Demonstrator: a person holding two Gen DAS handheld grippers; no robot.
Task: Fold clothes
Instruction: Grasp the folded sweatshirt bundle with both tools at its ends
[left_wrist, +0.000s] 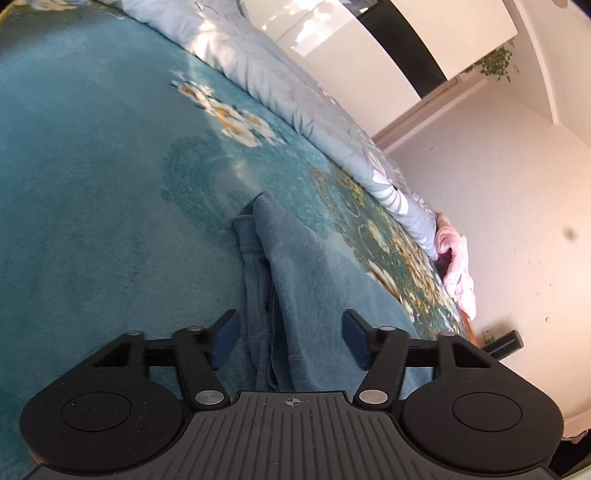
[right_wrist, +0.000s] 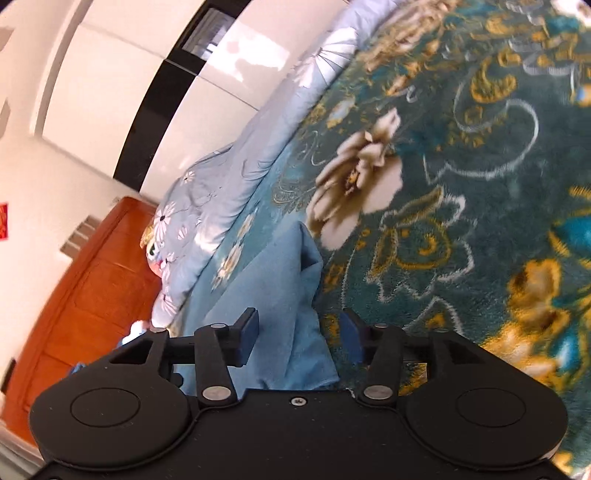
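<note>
A blue fleece garment (left_wrist: 306, 280) lies on a teal flowered blanket (left_wrist: 92, 184) that covers the bed. In the left wrist view its folded edge and a cuff run straight between my fingers. My left gripper (left_wrist: 290, 334) is open, its jaws on either side of the garment's edge without closing on it. In the right wrist view the same garment (right_wrist: 280, 314) shows as a light blue fold. My right gripper (right_wrist: 299, 332) is open just above that fold, over the blanket (right_wrist: 461, 184).
A pale blue floral duvet (left_wrist: 295, 92) lies bunched along the far side of the bed and shows in the right wrist view (right_wrist: 229, 184). A pink cloth (left_wrist: 458, 266) sits at the bed's corner. White wardrobe doors (right_wrist: 129, 92), an orange headboard (right_wrist: 85, 295) and a wall (left_wrist: 498, 221) stand beyond.
</note>
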